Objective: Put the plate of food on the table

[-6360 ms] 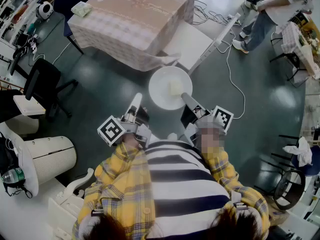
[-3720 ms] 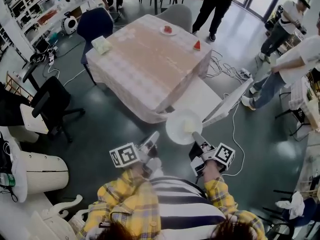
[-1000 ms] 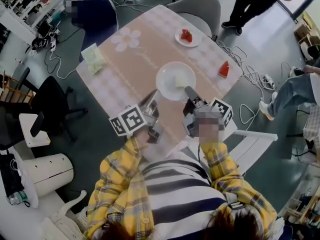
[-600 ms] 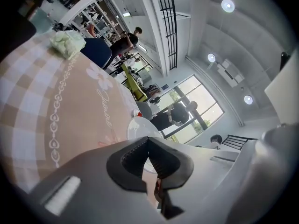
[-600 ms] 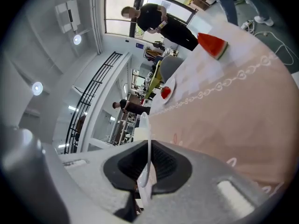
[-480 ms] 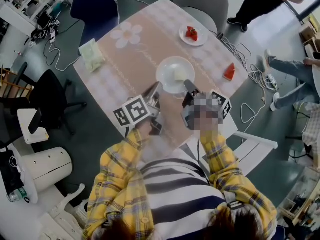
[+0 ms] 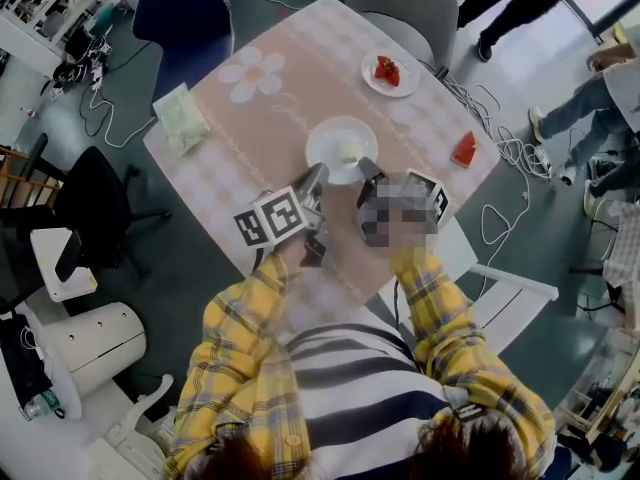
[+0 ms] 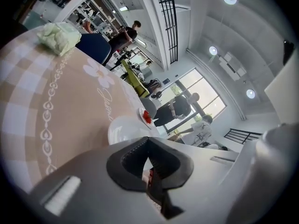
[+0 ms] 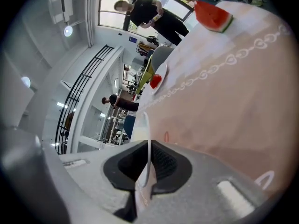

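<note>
Your right gripper (image 7: 368,168) has the plate (image 7: 322,134). In the right gripper view its jaws are closed on the plate's thin white rim (image 9: 145,127), which stands up edge-on between the black pads. From that grip the plate runs straight ahead of the gripper, away from you. It is round, so no long axis needs lining up. It sits over the middle of the tabletop (image 7: 262,108), well inside every edge, with a pale piece of food (image 7: 352,152) on it. You cannot tell from these views whether its base rests on the cloth or hangs just above it. The move ahead looks like a short, level lowering and then a release.

Your left gripper (image 7: 316,175) is just beside the same near rim, on the plate's left. In the left gripper view its jaws are drawn together with nothing clearly held, and the plate (image 8: 122,130) shows just beyond their tips. Whether the tips touch the rim is unclear.

Both your forearms reach forward over the tabletop's near edge, and the grippers angle inward toward each other at the plate. The right hand is the one carrying it, so the right decides the drop.

Nothing crowds the spot. A watermelon slice (image 7: 464,149) lies near the right edge and a small plate of red food (image 7: 388,71) lies toward the far corner. A pale green bundle (image 7: 180,118) lies by the left edge.
</note>
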Available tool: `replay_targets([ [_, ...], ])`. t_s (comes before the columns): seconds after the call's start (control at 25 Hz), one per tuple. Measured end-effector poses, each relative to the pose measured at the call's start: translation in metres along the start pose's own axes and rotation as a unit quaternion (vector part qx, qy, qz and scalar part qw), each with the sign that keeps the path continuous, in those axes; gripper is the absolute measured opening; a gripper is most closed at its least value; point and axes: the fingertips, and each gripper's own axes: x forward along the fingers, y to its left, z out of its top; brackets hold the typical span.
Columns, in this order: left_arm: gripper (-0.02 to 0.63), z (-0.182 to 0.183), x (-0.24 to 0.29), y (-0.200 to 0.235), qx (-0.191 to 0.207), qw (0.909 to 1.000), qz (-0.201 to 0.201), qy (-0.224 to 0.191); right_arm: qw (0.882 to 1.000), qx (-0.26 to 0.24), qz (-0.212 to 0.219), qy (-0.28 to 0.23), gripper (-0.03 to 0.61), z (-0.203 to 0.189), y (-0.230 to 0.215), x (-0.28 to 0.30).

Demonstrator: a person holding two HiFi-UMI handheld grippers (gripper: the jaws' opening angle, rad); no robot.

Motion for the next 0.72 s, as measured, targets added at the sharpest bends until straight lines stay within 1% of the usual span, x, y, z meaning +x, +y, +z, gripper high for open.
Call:
replay_targets([
  [0.08, -0.014, 0.003, 0.001, 0.006, 0.004, 1.0, 0.006, 0.002, 1.0, 0.005, -0.003, 0.006, 0.012, -0.003, -0.001, 0.01],
  [0.24, -0.014, 0.01, 0.001, 0.015, -0.002, 0.9999, 0.011, -0.004, 1.0, 0.002, -0.016, 0.015, 0.012, -0.009, -0.003, 0.031],
  [0.36, -0.014, 0.016, 0.003, 0.017, -0.003, 0.9999, 0.011, -0.008, 1.0, 0.002, -0.014, 0.016, 0.012, -0.012, 0.004, 0.044],
  [0.52, -0.015, 0.021, 0.005, 0.022, -0.004, 0.9998, 0.016, -0.009, 1.0, -0.003, -0.015, 0.018, 0.012, -0.013, 0.011, 0.056],
  [0.72, -0.014, 0.025, 0.009, 0.032, -0.008, 0.9996, 0.024, -0.006, 0.999, -0.011, -0.031, 0.019, 0.009, -0.015, 0.006, 0.066],
])
